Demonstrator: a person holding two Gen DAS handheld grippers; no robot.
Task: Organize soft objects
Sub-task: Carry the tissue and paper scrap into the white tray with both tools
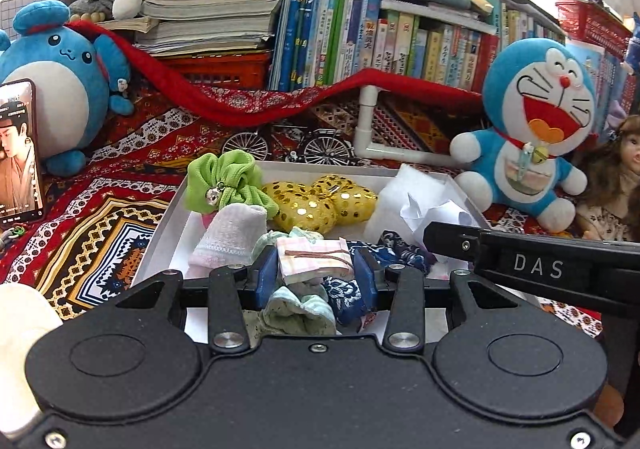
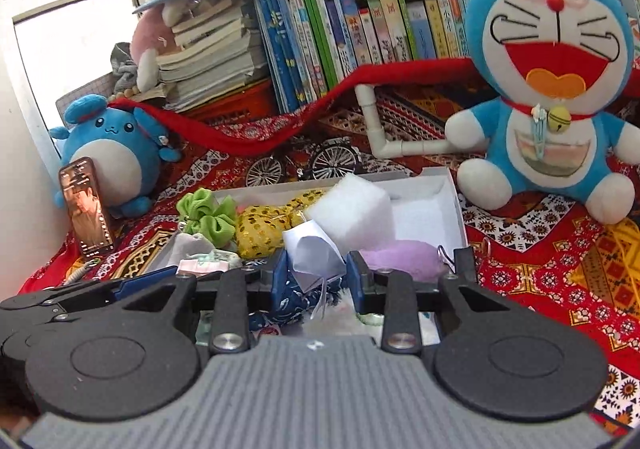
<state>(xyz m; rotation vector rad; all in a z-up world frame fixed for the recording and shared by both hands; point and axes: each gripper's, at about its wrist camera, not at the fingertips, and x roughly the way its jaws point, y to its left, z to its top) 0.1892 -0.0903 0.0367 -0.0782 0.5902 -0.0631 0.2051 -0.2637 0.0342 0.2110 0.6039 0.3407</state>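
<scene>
My left gripper (image 1: 316, 273) clamps the pink pad (image 1: 314, 257) over the tray (image 1: 160, 237); right gripper (image 2: 316, 273) pinches white paper (image 2: 314, 255) there too.

The doll (image 1: 616, 177) at the right edge of the left wrist view is cut off, showing only brown hair and part of a face. At the left edge, the phone (image 1: 18, 149) loses its left side to the frame, and its on-screen text is too small to read. A pale soft shape (image 1: 20, 321) at lower left sits half behind the gripper body and cannot be identified. The book spines (image 1: 400, 45) across the upper centre carry lettering too small to make out. In the right wrist view, a lilac fuzzy thing (image 2: 404, 259) lies partly behind the fingers, possibly a plush pouch, and the white box (image 2: 452, 205) has its near wall hidden
</scene>
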